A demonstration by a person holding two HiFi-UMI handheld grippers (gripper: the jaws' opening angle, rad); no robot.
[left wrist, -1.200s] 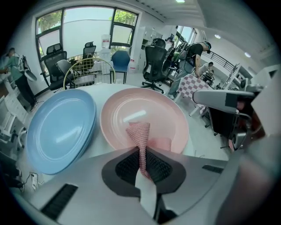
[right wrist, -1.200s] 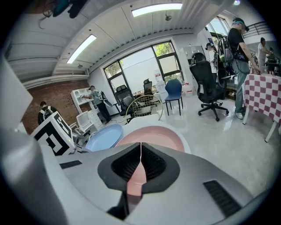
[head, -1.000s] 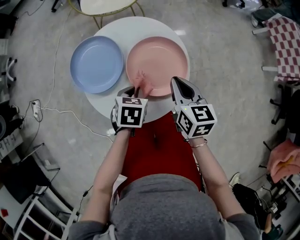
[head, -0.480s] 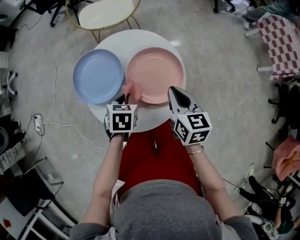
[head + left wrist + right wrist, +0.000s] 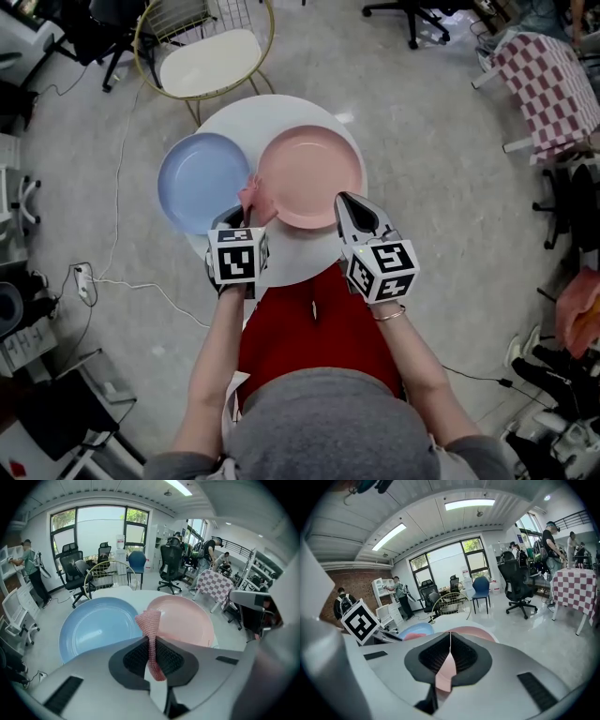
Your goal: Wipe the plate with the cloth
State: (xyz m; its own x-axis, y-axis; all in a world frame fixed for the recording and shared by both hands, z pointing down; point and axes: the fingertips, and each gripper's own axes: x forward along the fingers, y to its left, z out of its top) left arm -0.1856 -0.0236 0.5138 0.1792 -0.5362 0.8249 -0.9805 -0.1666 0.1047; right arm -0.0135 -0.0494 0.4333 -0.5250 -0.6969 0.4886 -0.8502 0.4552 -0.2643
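A pink plate and a blue plate lie side by side on a round white table. My left gripper is shut on a pink knitted cloth, which sticks up from the jaws over the gap between the two plates. From the left gripper view the cloth stands between the blue plate and the pink plate, pinched by the left gripper. My right gripper hovers at the pink plate's near right rim. Its jaws are shut with nothing held.
A round wire chair stands behind the table. A checkered cloth covers a table at the far right. Office chairs and several people fill the room beyond. A cable runs on the floor at the left.
The left gripper has carried the cloth leftward, from the pink plate's near left part to its left edge by the blue plate. The right gripper stays by the plate's near right rim.
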